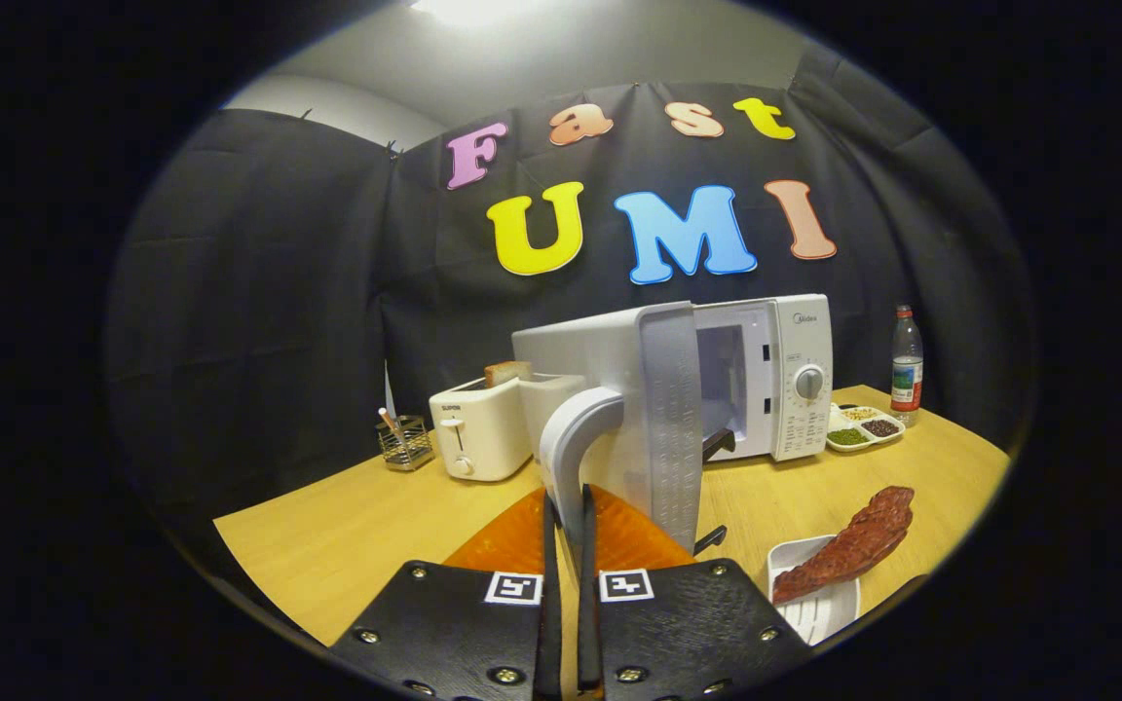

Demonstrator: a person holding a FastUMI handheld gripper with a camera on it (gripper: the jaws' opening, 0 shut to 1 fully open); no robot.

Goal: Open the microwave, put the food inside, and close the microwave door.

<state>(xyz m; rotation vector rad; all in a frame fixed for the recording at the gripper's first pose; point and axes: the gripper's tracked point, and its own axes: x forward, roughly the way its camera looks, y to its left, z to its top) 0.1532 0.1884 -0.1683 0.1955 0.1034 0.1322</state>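
The white microwave [795, 380] stands at the back of the wooden table [347, 526]. Its door [668, 428] is swung wide open toward me, edge-on, and the dark cavity [722, 375] shows behind it. My gripper [567, 531] is shut on the lower end of the door's curved white handle [571, 438], which runs down between the two fingers. The food, a reddish-brown slab of meat [853, 545], lies across a white tray [814, 608] on the table to the right of the fingers.
A white toaster [478, 428] with a bread slice [507, 371] stands left of the microwave, and a small wire basket [405, 443] beside it. Right of the microwave sit a sectioned dish of grains [863, 426] and a water bottle [906, 365].
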